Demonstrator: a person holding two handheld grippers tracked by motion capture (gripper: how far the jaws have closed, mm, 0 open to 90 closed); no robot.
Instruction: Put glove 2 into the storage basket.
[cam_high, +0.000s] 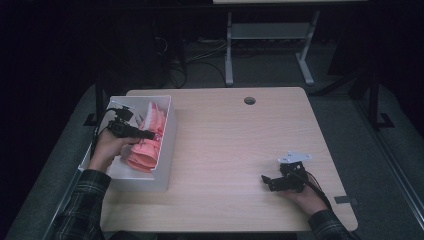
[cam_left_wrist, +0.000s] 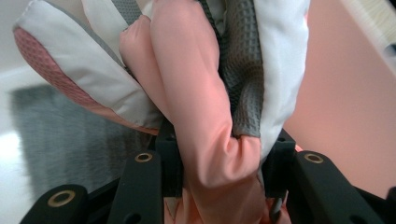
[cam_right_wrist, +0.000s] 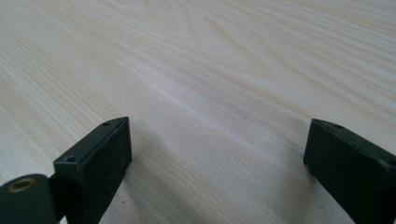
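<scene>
A bundle of pink, white and grey fabric (cam_high: 146, 145) lies in a white box (cam_high: 168, 146) at the table's left edge. My left gripper (cam_high: 148, 135) reaches into the box from the left, shut on the bundle. In the left gripper view the folded pink fabric (cam_left_wrist: 205, 116) is squeezed between the two black jaws, and a grey mesh layer (cam_left_wrist: 243, 70) and white panels lie beside it. My right gripper (cam_high: 266, 180) rests low on the wooden table (cam_high: 235, 145) at the front right, pointing left. Its jaws (cam_right_wrist: 217, 144) stand wide apart with bare wood between them.
A round cable hole (cam_high: 249, 100) sits near the table's far edge. Beyond the table stand a metal desk frame (cam_high: 229, 55) and floor cables (cam_high: 175, 65). A small grey tag (cam_high: 346, 201) lies at the table's front right corner.
</scene>
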